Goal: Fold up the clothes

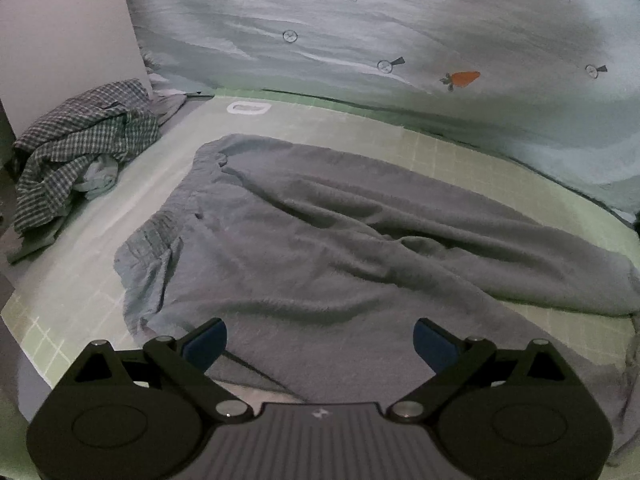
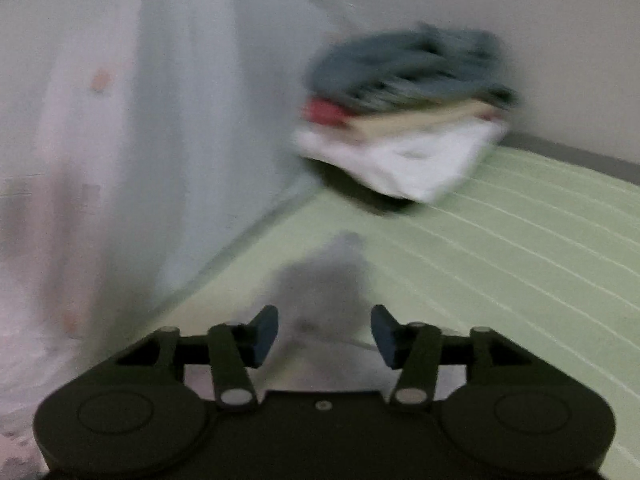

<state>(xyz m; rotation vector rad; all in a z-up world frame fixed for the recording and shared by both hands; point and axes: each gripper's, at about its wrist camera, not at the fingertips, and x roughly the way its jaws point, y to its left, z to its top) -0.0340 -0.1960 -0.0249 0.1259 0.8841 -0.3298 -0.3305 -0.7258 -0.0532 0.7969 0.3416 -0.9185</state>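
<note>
On the green mat (image 1: 352, 128), grey trousers (image 1: 360, 232) lie spread flat. Left gripper (image 1: 320, 342) hovers at their near edge, fingers wide apart, empty. Right gripper (image 2: 324, 334) is parted, empty, facing a blurred folded stack (image 2: 404, 120) at far right. Checked garment (image 1: 80, 148) lies crumpled far left.

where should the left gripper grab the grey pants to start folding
Grip the elastic waistband at the left end of the grey pants, coming from the left edge. It is bunched and raised off the green mat, giving the open left gripper a thick edge to pinch.
</note>
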